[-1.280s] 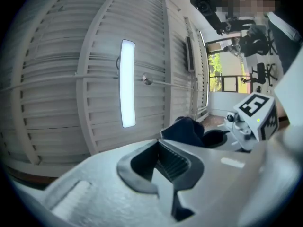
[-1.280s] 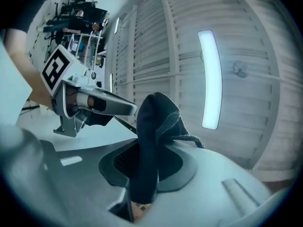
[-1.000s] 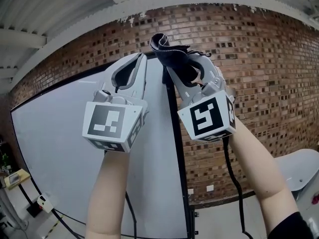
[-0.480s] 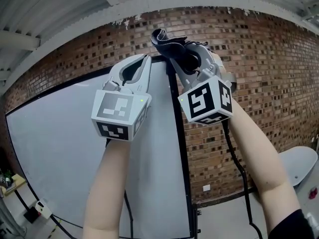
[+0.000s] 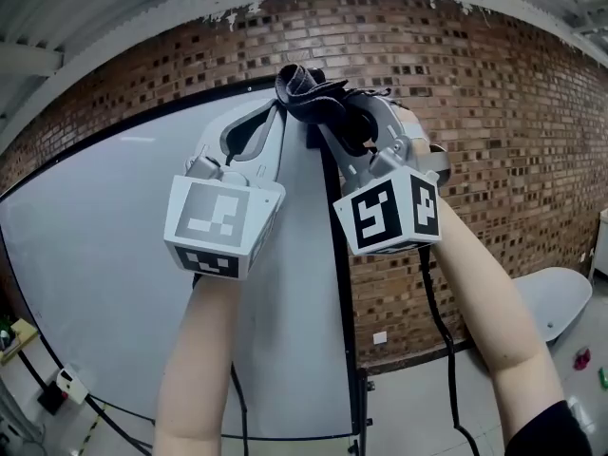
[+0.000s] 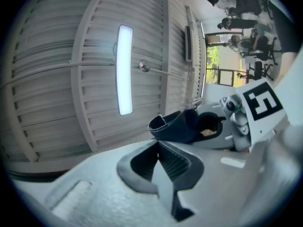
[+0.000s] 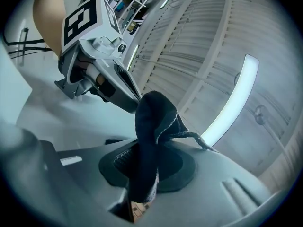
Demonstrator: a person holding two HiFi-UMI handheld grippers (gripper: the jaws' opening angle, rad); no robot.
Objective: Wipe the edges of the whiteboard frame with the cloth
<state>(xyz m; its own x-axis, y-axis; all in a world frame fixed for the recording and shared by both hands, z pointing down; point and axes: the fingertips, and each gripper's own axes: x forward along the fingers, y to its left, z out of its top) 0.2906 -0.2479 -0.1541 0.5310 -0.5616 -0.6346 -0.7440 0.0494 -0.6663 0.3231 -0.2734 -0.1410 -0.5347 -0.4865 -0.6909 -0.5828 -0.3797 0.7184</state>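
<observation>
Brick wall [image 5: 494, 112] behind whiteboard frame [image 5: 334, 255]; right hand-held gripper [image 5: 334, 120] clamped on cloth [image 5: 309, 93], left hand-held gripper [image 5: 275, 114] closed, empty. Risk: corner snag freeing cloth.

Bright, even daylight-white glow from a glaring ceiling tube [image 6: 124, 70], heavy fisheye bending, dark vignetted corners

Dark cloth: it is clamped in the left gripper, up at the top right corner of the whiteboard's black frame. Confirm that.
Wrong gripper. The right gripper view shows the dark cloth clamped in the right gripper; the left gripper is shut on nothing. It is up at the top right corner of the black frame.
</observation>
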